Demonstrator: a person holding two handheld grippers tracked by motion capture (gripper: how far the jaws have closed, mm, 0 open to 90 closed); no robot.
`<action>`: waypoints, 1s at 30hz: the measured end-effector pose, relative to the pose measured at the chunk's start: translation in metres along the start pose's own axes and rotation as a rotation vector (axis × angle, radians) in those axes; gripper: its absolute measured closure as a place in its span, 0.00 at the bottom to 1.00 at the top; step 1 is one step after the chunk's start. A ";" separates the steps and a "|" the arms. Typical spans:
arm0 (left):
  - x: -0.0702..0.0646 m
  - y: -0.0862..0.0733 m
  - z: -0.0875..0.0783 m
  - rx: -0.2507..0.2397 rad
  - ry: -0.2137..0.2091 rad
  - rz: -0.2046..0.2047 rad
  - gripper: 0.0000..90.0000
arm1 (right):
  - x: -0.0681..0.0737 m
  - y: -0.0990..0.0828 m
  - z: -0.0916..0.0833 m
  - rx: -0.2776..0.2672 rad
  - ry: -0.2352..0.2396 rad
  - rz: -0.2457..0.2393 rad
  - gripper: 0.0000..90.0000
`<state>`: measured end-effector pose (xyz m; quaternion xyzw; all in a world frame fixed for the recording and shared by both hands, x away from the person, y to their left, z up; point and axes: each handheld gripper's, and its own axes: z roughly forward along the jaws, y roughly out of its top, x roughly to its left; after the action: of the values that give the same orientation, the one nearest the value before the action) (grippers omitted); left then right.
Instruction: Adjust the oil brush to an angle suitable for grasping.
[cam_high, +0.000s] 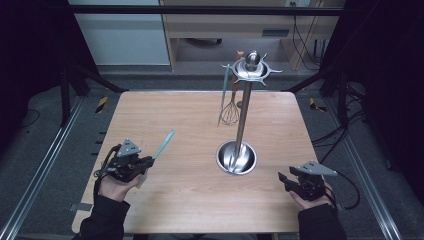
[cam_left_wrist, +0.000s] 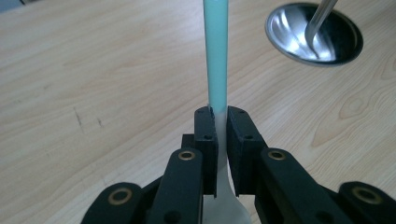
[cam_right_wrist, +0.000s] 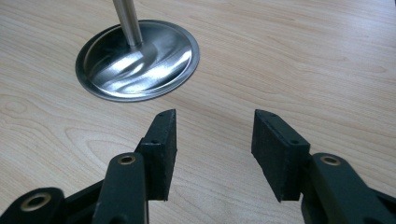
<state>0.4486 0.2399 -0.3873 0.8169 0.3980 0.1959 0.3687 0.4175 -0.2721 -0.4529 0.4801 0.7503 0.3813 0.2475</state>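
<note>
Left gripper (cam_high: 148, 163) clamps teal spatula (cam_high: 164, 144).
Handle points toward 1 o'clock; right gripper (cam_right_wrist: 214, 151) fingers gape, empty, above the surface (cam_high: 165, 105).

You have a pale wooden table (cam_high: 165, 105) with rounded corners in front of you. Standing directly on it, right of centre, is the round steel base (cam_high: 236, 157) of the utensil stand.

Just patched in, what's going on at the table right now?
A person works with a tool in each hand. The left tool is shut on a teal-handled utensil, holding it off the wooden table. The right tool is open and holds nothing, near the metal utensil stand, where a whisk already hangs.
</note>
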 end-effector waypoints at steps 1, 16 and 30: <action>-0.001 0.001 -0.002 -0.008 -0.001 0.001 0.92 | 0.000 0.000 0.000 0.001 -0.003 -0.001 0.55; -0.015 0.022 -0.027 -0.199 -0.036 0.010 0.92 | -0.003 0.000 0.001 -0.006 -0.016 0.000 0.51; -0.033 0.039 -0.039 -0.289 -0.044 0.053 0.92 | -0.003 0.000 0.002 -0.005 -0.014 0.003 0.50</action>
<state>0.4243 0.2151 -0.3333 0.7696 0.3357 0.2429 0.4858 0.4202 -0.2739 -0.4544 0.4831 0.7469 0.3801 0.2534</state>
